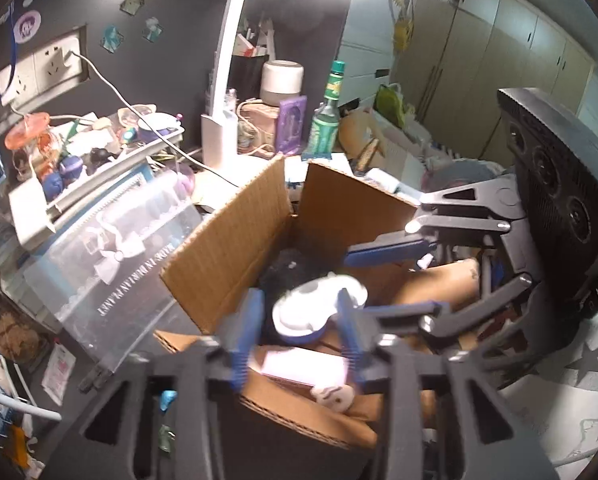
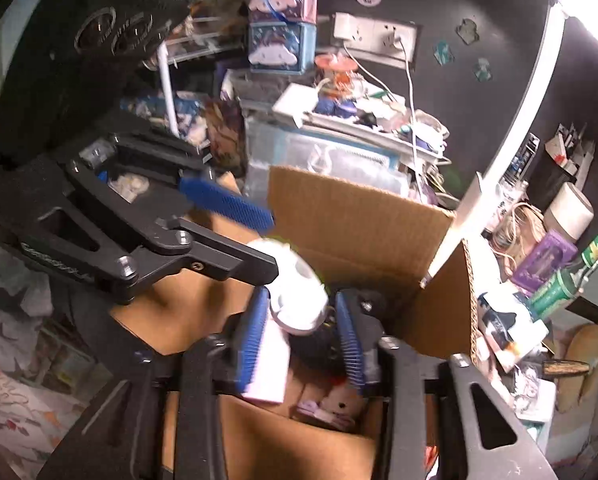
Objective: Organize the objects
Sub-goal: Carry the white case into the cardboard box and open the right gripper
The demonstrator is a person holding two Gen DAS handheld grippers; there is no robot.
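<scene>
White round object (image 1: pixel 319 308) over the open cardboard box (image 1: pixel 227 248), between both claws' blue pads. Left gripper (image 1: pixel 299 332) and right gripper (image 2: pixel 303 344) parted; contact with the object unclear through blur. Pink packet (image 1: pixel 305 368) inside, below.

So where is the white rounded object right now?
The white rounded object sits over the open cardboard box, between the blue pads of the left gripper in its wrist view; the right wrist view shows it between both grippers.
</scene>
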